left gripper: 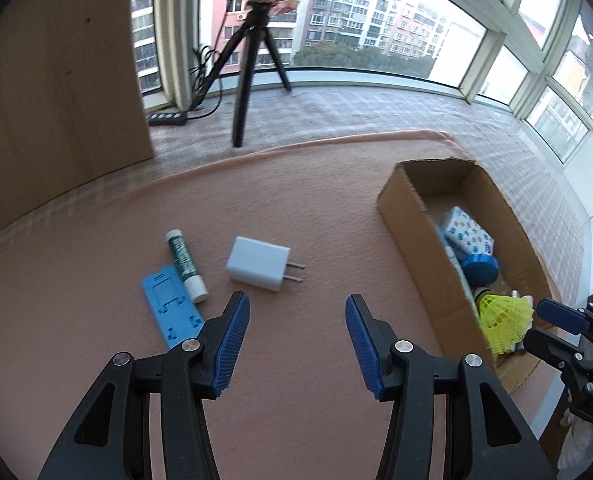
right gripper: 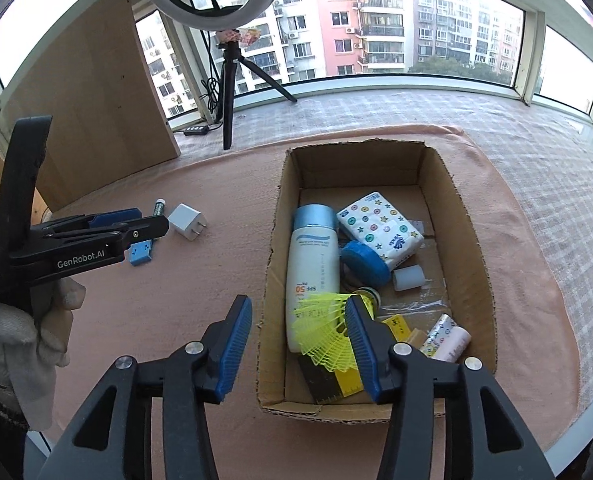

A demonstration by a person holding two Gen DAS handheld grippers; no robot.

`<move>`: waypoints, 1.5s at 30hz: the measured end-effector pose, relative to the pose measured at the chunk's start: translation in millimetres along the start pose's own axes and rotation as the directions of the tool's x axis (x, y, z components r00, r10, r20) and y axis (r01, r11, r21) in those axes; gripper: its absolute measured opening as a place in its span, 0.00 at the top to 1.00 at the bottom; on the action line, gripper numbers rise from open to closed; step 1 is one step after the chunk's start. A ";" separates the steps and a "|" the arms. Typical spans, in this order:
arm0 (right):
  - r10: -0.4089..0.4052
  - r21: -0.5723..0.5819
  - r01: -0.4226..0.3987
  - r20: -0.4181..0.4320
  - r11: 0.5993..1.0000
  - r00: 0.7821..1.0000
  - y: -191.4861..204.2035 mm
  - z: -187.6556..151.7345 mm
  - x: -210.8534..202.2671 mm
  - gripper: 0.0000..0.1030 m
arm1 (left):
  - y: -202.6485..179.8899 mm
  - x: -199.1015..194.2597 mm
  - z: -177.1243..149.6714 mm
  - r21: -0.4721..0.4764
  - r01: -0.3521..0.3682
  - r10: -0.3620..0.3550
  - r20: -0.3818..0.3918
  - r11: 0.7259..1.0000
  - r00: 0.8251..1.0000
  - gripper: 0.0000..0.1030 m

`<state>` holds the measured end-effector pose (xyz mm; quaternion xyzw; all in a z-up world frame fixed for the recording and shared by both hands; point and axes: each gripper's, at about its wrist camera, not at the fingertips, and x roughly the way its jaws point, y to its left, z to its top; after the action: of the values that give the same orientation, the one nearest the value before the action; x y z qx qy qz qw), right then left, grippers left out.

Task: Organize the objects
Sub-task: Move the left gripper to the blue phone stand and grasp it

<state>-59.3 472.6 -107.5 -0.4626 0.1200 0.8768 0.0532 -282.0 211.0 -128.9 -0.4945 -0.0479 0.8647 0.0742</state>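
Note:
On the pink cloth lie a white plug charger (left gripper: 256, 262), a green-and-white tube (left gripper: 184, 264) and a flat blue stand (left gripper: 172, 308). My left gripper (left gripper: 297, 304) hovers open just short of the charger, with nothing between its pads. To the right, a cardboard box (right gripper: 272, 240) holds a sunscreen bottle (right gripper: 312, 272), a tissue pack (right gripper: 380, 228), a blue round case (right gripper: 364, 260) and small items. My right gripper (right gripper: 298, 304) stands open over the box's near left corner. A yellow shuttlecock (right gripper: 324, 328) rests against its right pad only; the left pad is well clear.
A black tripod (left gripper: 244, 80) with a ring light stands on the checked cloth beyond the pink one. A wooden board (left gripper: 56, 100) leans at the left, with a power strip (left gripper: 167, 119) beside it. A gloved hand (right gripper: 12, 336) holds the left gripper. Windows curve round the back.

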 end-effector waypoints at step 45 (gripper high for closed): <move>0.191 -0.099 -0.201 -0.104 0.974 0.976 96.9 42.1 55.4 0.56 | 115.3 54.2 -15.9 -0.173 -0.142 0.117 -0.146 0.975 0.982 0.62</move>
<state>-144.1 388.9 -114.7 -0.4913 0.1193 0.8603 -0.0648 -304.8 107.2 -200.9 -0.5587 -0.0893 0.8242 -0.0248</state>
